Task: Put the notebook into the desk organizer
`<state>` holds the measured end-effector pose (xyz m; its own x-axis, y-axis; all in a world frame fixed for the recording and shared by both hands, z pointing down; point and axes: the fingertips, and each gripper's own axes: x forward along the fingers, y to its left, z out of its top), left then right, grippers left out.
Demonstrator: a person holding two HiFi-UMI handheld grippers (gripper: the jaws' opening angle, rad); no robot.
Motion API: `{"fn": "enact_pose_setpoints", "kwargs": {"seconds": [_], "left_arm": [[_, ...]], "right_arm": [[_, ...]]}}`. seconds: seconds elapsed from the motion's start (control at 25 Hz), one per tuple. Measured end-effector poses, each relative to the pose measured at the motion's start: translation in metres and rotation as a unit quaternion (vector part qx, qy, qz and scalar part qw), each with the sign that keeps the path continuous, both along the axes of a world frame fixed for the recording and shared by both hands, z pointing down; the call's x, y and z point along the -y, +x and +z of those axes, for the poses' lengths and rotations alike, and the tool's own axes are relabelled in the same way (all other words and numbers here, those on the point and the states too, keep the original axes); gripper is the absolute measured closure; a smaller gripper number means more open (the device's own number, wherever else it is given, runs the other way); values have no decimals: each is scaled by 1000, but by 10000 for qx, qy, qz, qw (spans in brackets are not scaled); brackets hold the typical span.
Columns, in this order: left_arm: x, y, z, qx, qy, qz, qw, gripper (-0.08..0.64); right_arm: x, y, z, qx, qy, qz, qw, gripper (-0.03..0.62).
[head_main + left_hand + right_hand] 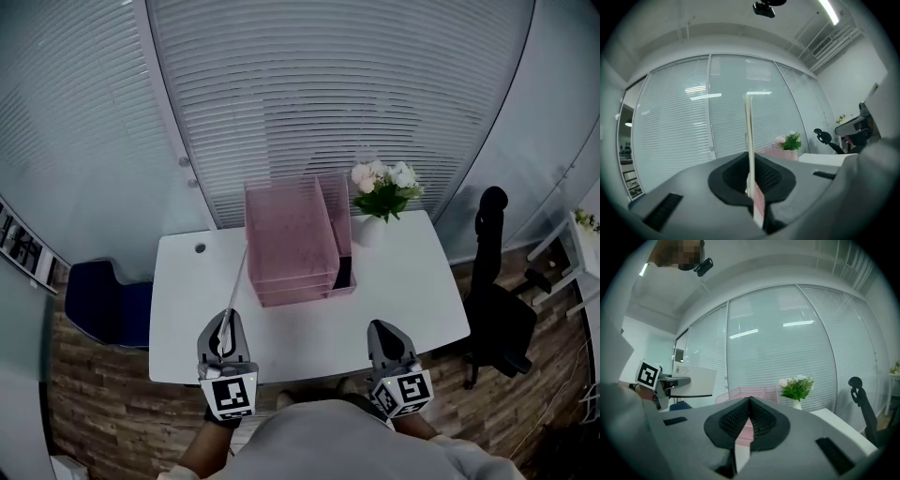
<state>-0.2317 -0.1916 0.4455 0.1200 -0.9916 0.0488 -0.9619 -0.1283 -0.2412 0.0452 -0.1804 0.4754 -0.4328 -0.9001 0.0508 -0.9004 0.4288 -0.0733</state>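
A thin notebook [238, 277] is held edge-on, rising from my left gripper [225, 323] toward the front left corner of the pink desk organizer [291, 234] on the white table [403, 291]. In the left gripper view the notebook [749, 136] stands upright between the jaws, and my left gripper [751, 187] is shut on it. My right gripper [382, 330] hovers over the table's front edge, right of the organizer. The right gripper view shows my right gripper [749, 401] shut with nothing in it, with the organizer [740, 392] ahead of it.
A white vase of flowers [384, 192] stands right of the organizer at the table's back. A black office chair [497, 309] sits off the right side, a blue seat [98, 300] off the left. Glass walls with blinds lie behind the table.
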Motion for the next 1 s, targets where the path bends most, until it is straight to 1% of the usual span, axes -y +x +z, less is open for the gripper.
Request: {"fn": "enact_pose_setpoints", "kwargs": {"seconds": [0.08, 0.16, 0.24, 0.36, 0.44, 0.56, 0.64, 0.68, 0.8, 0.88, 1.0], "left_arm": [[16, 12, -15, 192, 245, -16, 9995, 545], [31, 21, -26, 432, 326, -86, 9985, 545], [49, 30, -36, 788, 436, -140, 9958, 545], [83, 45, -47, 1496, 624, -174, 9866, 545], [106, 55, -51, 1944, 641, -210, 9786, 545], [142, 69, -51, 2479, 557, -239, 9669, 545], [165, 78, -44, 2883, 366, -198, 9566, 544], [176, 83, -39, 3116, 255, -158, 9497, 545], [204, 97, -18, 3830, -103, 18, 9237, 545], [218, 105, 0, 4157, -387, 166, 9085, 545], [233, 114, 28, 4520, -802, 381, 8876, 545]], "right_arm": [[9, 11, -1, 10, -8, -46, 10000, 578], [16, 21, -5, -1, 18, -90, 10000, 578], [24, 33, -8, 8, 60, -96, 9999, 578], [34, 52, -6, 47, 27, -81, 10000, 578], [39, 64, -1, 55, -35, -67, 10000, 578], [46, 83, 4, 70, -104, -21, 9999, 578], [50, 95, 6, 79, -124, 21, 9999, 578], [52, 101, 6, 83, -130, 46, 9999, 578], [58, 120, 8, 98, -154, 137, 9997, 578], [60, 131, 9, 102, -181, 203, 9996, 578], [62, 146, 13, 110, -239, 294, 9992, 578]]}}
